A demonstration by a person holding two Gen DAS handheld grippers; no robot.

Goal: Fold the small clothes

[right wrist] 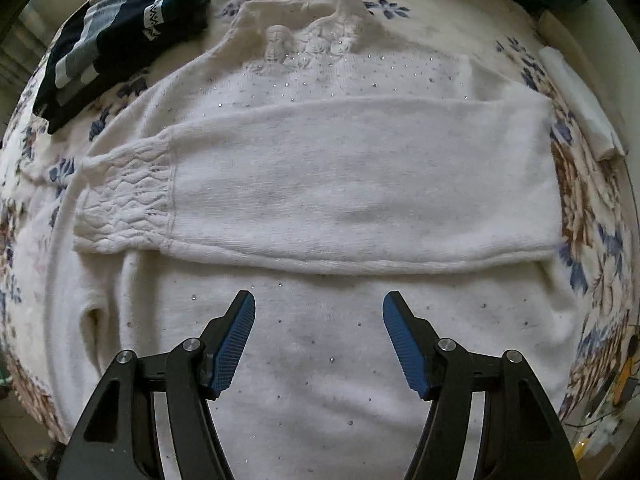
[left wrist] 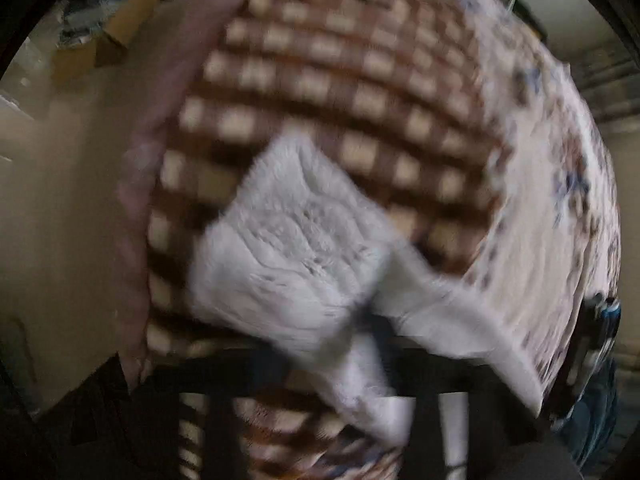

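We see the floral bedsheet (right wrist: 592, 216) w/ a white sweater (right wrist: 320, 360) laid flat on it, one sleeve (right wrist: 340, 184) folded across the body, cuff (right wrist: 124, 208) to the left; a folded dark striped garment (right wrist: 120, 28) lies beside its collar. Our right gripper (right wrist: 319, 340) hovers over the lower body, blue pads (right wrist: 236, 344) spread wide, nothing between. Left view is badly blurred: white fabric (left wrist: 304, 248), probably the other sleeve, hangs before a brown checked blanket (left wrist: 340, 80); left gripper's state we can't tell.
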